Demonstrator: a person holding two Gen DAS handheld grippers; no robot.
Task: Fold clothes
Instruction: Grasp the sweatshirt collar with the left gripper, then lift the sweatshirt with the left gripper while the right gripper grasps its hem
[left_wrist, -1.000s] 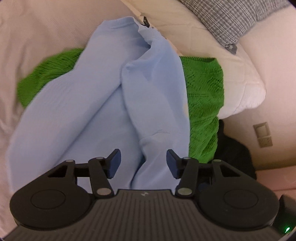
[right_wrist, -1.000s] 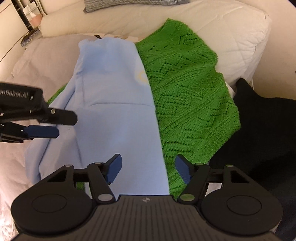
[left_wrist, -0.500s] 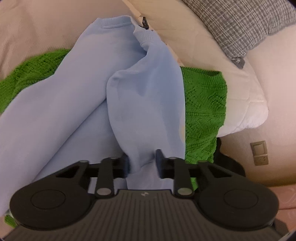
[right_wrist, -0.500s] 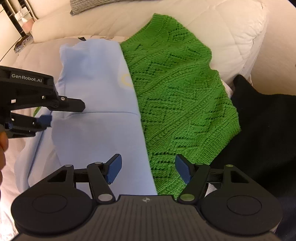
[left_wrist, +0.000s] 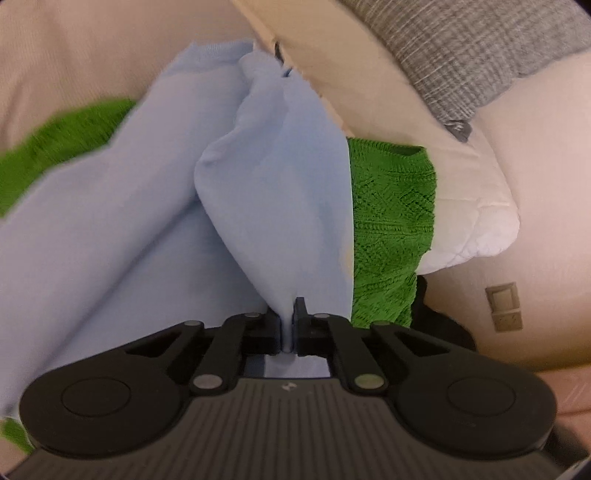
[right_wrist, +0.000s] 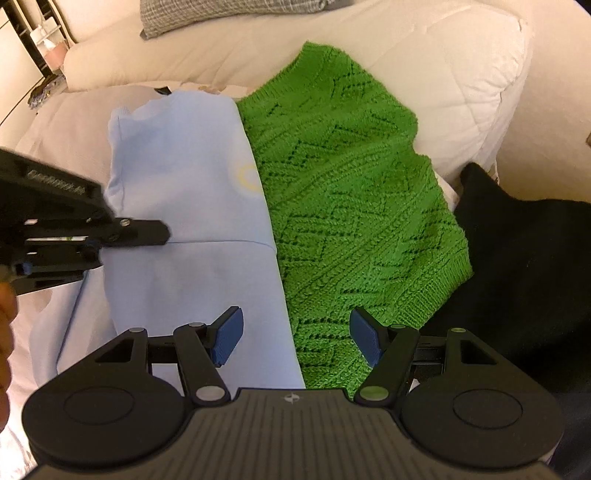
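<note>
The left hand-held gripper (left_wrist: 287, 332) pinches a fold of the blue top (left_wrist: 273, 206), which lies on the bed (right_wrist: 66, 122) and hides part of a green sweater (right_wrist: 351, 192). The right hand-held gripper (right_wrist: 295, 338), spread wide, hovers over both; a black garment (right_wrist: 524, 266) is cut off at the edge.

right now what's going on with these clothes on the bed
A person is folding with a handheld gripper in each hand. The left gripper is shut on a pinch of the light blue garment, which lies over a green knit sweater on the bed. The right gripper is open, hovering over the line where the blue edge meets the green knit, holding nothing. A black garment lies beside the sweater.
</note>
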